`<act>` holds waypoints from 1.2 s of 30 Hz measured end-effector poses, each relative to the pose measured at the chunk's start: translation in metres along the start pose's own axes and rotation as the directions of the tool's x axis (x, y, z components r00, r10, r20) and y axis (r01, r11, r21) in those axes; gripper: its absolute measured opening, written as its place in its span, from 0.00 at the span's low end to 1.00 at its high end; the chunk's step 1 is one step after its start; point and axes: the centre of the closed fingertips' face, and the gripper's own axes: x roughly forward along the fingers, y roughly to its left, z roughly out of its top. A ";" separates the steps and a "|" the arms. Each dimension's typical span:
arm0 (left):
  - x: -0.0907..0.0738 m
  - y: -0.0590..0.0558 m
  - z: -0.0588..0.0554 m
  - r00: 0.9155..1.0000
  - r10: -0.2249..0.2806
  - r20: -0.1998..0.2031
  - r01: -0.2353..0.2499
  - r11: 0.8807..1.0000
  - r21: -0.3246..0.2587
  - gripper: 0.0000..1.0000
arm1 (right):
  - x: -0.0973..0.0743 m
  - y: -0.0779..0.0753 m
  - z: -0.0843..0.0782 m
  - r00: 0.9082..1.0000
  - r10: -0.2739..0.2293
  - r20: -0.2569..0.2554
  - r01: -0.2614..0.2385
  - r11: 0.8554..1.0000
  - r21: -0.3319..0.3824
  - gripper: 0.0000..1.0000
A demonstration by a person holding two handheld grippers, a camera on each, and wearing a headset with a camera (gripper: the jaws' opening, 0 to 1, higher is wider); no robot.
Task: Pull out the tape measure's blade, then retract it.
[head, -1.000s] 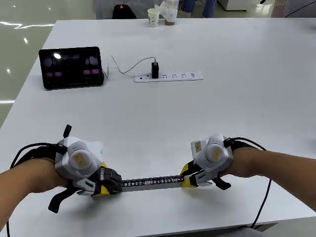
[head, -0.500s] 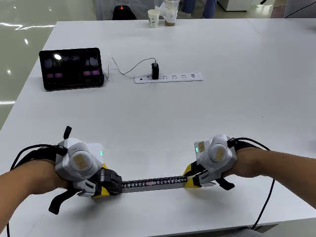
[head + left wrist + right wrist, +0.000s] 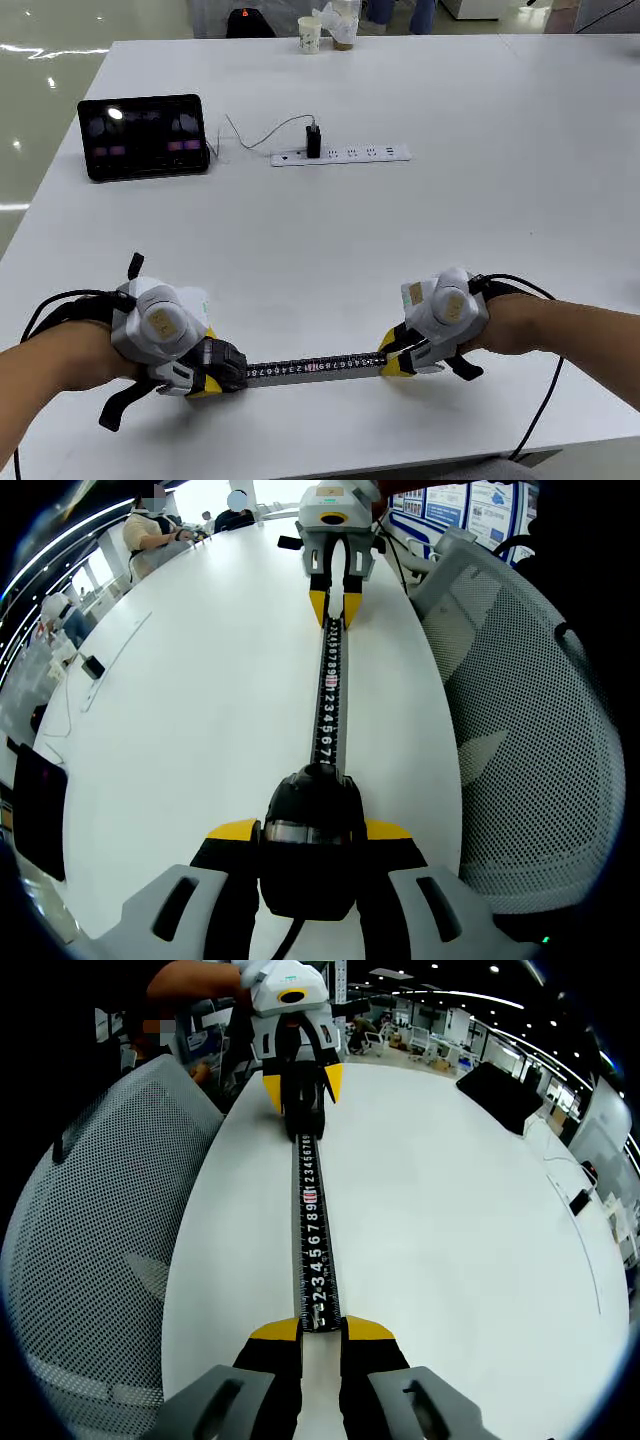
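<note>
The tape measure case (image 3: 226, 364) is being clamped in the jaws of the left gripper (image 3: 207, 374) on the tabletop (image 3: 400, 230). The tip of the blade (image 3: 310, 368) is being pinched by the jaws of the right gripper (image 3: 386, 364). The blade is being held straight between them, so retraction would likely run along that axis, toward the case.

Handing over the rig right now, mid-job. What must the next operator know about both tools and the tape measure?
Left tool: shut on the tape measure case, near the front edge of the table.
Right tool: shut on the end of the blade.
The blade runs straight between them, numbers up.
Done: blade partly pulled out.
Left: extend further if wanted, then ease it back into the case.
</note>
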 end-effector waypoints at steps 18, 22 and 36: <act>-0.001 -0.001 0.001 1.000 0.003 0.001 -0.003 1.000 0.000 0.32 | -0.010 -0.002 -0.019 1.000 -0.016 -0.010 0.016 1.000 0.014 0.10; -0.001 -0.001 0.001 1.000 0.003 0.001 -0.003 1.000 0.000 0.32 | -0.012 -0.002 -0.023 1.000 -0.019 -0.014 0.019 1.000 0.020 0.10; 0.000 -0.001 0.001 1.000 0.003 0.002 -0.003 1.000 0.002 0.32 | -0.018 -0.002 -0.032 1.000 -0.023 -0.018 0.024 0.999 0.034 0.10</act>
